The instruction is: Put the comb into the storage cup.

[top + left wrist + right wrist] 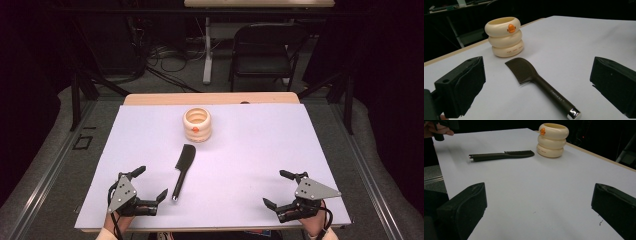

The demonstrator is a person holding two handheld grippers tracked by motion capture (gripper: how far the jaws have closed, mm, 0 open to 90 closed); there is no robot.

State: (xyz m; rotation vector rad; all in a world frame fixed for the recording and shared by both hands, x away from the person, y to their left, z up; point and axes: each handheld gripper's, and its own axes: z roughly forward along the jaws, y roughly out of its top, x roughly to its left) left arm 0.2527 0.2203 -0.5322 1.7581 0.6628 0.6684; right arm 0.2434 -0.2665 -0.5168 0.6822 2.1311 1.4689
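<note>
Left tongs (151, 182): I am holding them wide open and empty, low over the near-left part of the worktop (260, 150); nothing is between the jaws.

Right tongs (282, 189): I am holding them wide open and empty too, near the right front corner, well apart from everything.

Comb (183, 169): it is lying flat just beside my left tongs, on their inner side. Its silver handle end is pointing toward me and its toothed head is pointing away, toward the holder. In the left gripper view the comb (537, 83) is lying ahead, between the two jaws, not yet touched.

Holder (197, 124): the cream ringed cup with the orange mark is standing upright beyond the comb head, near it but not touching, farther from both tongs.

Step in hand: I am judging that I am about to pick up the comb with the left tongs, probably for putting it into the holder.

How to do it well: I am thinking to bring the jaws down across the handle, not the teeth, one jaw on each side. The comb is thin and lying flat, so the jaw tips should go nearly to the worktop before closing.

Risk: closing too high could only push the comb away; gripping near the very end could let it tilt.
</note>
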